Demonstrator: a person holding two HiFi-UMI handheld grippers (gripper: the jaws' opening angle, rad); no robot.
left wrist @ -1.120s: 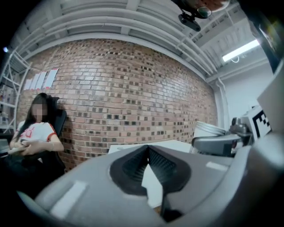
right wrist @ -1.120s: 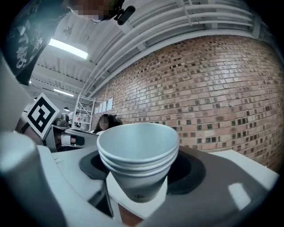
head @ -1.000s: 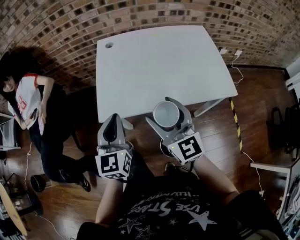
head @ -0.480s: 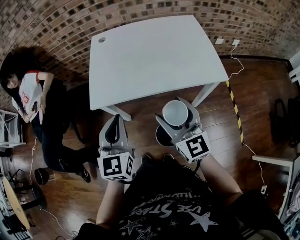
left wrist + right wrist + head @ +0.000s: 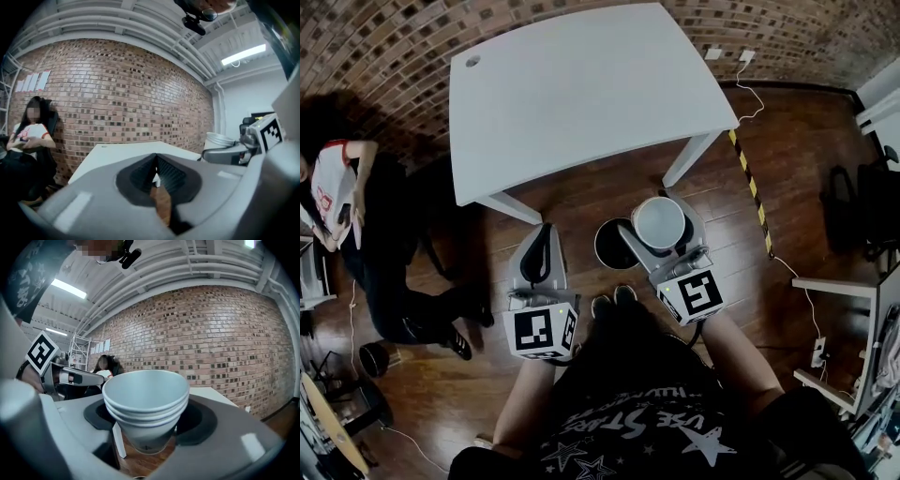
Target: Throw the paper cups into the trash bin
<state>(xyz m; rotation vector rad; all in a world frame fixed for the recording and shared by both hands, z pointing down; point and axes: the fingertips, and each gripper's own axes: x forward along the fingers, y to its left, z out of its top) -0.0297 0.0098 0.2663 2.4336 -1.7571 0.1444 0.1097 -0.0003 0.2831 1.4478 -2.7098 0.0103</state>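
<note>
The right gripper is clamped on a stack of paper cups, which is held upright. Three nested rims are shown in the right gripper view, while only one white opening is seen from the head view. The left gripper is closed, with nothing between its jaws. The black trash bin is shown only in the head view, on the wooden floor just beside the cups and near the white table. On the person's black shirt, "USE" can be read.
</note>
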